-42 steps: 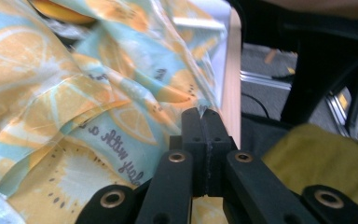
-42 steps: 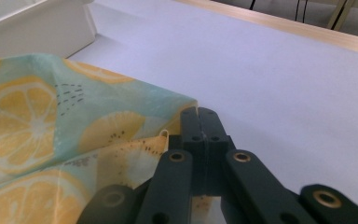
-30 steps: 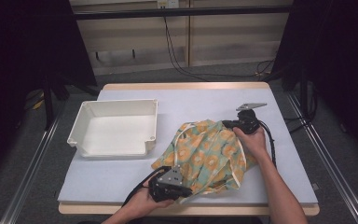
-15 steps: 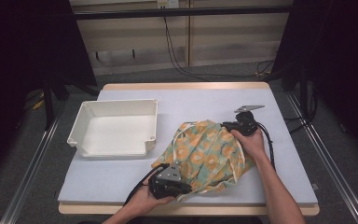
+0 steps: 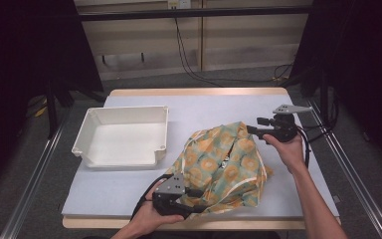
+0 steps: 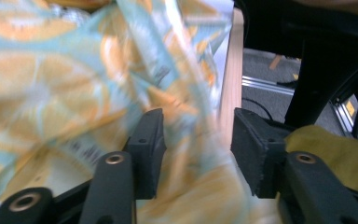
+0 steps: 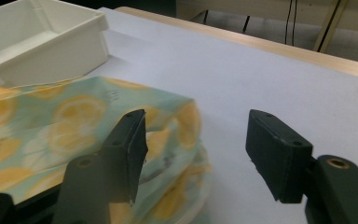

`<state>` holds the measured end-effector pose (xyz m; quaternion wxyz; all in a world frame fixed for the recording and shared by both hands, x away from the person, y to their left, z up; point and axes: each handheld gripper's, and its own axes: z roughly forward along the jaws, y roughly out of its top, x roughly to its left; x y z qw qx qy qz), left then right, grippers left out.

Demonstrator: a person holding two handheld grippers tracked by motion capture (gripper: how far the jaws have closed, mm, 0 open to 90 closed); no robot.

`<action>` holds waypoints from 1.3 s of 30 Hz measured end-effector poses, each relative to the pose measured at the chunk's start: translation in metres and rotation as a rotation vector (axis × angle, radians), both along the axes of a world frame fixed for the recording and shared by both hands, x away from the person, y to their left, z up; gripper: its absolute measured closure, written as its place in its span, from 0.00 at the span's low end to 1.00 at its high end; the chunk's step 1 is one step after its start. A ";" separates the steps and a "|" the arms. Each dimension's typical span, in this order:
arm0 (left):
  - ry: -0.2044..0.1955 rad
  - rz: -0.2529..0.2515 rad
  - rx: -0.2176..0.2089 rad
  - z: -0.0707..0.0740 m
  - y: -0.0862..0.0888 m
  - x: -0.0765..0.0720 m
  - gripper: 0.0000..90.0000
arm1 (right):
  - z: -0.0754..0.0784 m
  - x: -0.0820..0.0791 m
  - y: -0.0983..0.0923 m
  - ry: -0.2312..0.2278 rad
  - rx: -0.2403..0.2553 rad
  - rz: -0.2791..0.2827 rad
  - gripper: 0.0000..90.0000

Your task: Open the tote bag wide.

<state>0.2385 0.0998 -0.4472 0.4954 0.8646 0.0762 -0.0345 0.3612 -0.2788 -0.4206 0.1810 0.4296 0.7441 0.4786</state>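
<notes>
A teal cloth with orange-slice print [image 5: 224, 164] lies crumpled on the table's right half. My left gripper [image 5: 195, 199] is at its near edge by the table front. Its jaws have just been opening. In the left gripper view [image 6: 198, 149] loose cloth [image 6: 51, 84] hangs blurred between the parted jaws, not pinched. My right gripper [image 5: 252, 130] hovers at the cloth's far right corner. Its jaws have also just been opening. In the right gripper view [image 7: 196, 149] they stand wide, with the cloth [image 7: 51, 130] under the left jaw and bare table between them.
A white tray [image 5: 129, 110] stands empty on the left of the grey table [image 5: 214, 107], and its corner [image 7: 42, 42] shows in the right gripper view. The wooden front edge [image 6: 231, 70] runs just past the left jaws. Dark frame posts flank the table.
Both grippers have let go of the cloth and their jaws have parted. The right gripper has lifted slightly and drawn right, off the cloth's corner. The cloth has settled flatter.
</notes>
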 end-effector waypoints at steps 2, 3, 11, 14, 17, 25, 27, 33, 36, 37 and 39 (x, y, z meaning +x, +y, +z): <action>-0.012 0.005 -0.019 0.004 0.003 -0.001 0.58 | 0.003 -0.005 0.001 -0.003 -0.006 0.006 0.41; -0.007 0.014 -0.043 0.007 0.004 -0.002 0.56 | 0.007 -0.013 0.003 -0.006 -0.022 0.023 0.40; -0.067 0.083 -0.103 0.032 0.017 0.014 0.65 | 0.017 -0.069 0.015 -0.013 -0.013 0.119 0.42; -0.079 0.123 -0.131 0.039 0.013 0.026 0.65 | 0.021 -0.090 0.031 -0.004 -0.035 0.183 0.41; -0.077 0.148 -0.090 0.035 0.001 0.039 0.58 | 0.024 -0.097 0.041 -0.009 -0.032 0.220 0.38; -0.084 0.207 -0.011 0.013 -0.014 0.053 0.42 | 0.006 -0.102 0.078 0.020 -0.094 0.296 0.30; -0.086 0.219 0.013 0.009 -0.014 0.055 0.42 | 0.000 -0.100 0.081 0.032 -0.093 0.300 0.29; -0.105 0.267 0.046 0.003 -0.009 0.059 0.82 | -0.015 -0.098 0.086 0.035 -0.160 0.275 0.49; -0.078 0.268 0.031 0.004 -0.003 0.061 0.95 | -0.016 -0.098 0.080 0.026 -0.132 0.270 0.80; -0.071 0.274 0.032 0.005 0.000 0.062 0.98 | -0.016 -0.098 0.078 0.028 -0.120 0.278 0.90; -0.060 0.294 0.027 0.007 0.008 0.063 1.00 | -0.014 -0.101 0.073 0.022 -0.105 0.274 0.99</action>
